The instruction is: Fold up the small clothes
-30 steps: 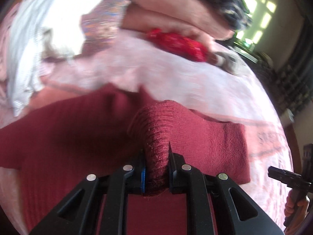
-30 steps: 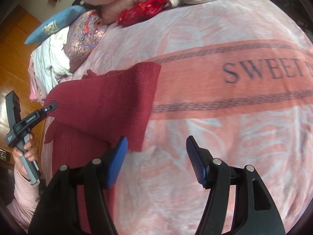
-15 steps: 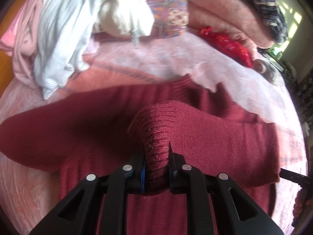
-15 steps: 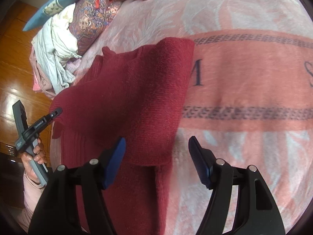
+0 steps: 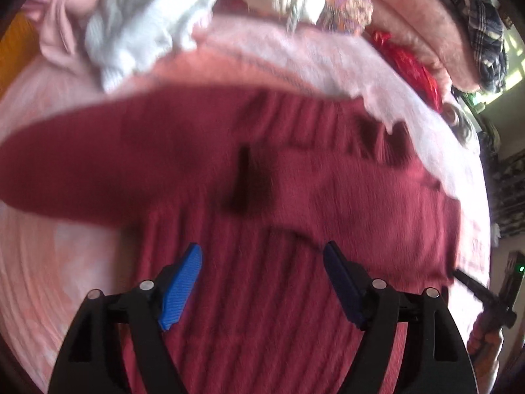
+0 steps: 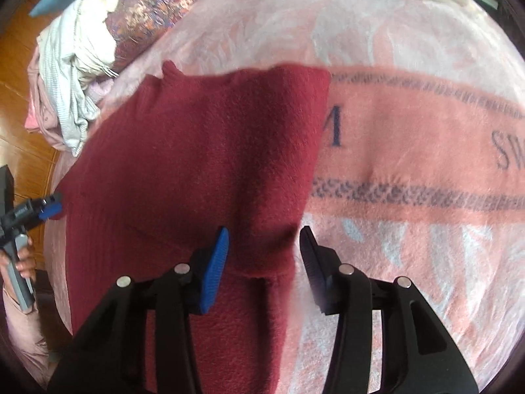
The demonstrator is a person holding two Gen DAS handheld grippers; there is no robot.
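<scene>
A dark red knitted sweater [image 5: 295, 197] lies on the pink blanket, with one sleeve folded across its body and the other stretched out to the left. My left gripper [image 5: 262, 246] hangs just above the ribbed body. Its jaws are opening and nothing is pinched between them. In the right wrist view the sweater [image 6: 197, 151] shows its folded right edge. My right gripper [image 6: 265, 229] straddles that edge near the lower corner. Its jaws are closing, and the pads stand apart from the cloth. The left gripper [image 6: 49, 208] shows at the sweater's far left edge.
A heap of white and pink clothes [image 6: 69, 65] and a patterned pillow [image 6: 147, 16] lie at the bed's back left corner. A shiny red bag [image 5: 410, 65] and stacked pink bedding [image 5: 426, 10] sit at the back. The pink blanket [image 6: 410, 131] stretches right; wooden floor [image 6: 19, 98] lies left.
The left gripper let go of the pinched sleeve fold and opened wide; the sleeve now lies on the sweater. The right gripper moved left over the sweater's edge and its jaws narrowed.
</scene>
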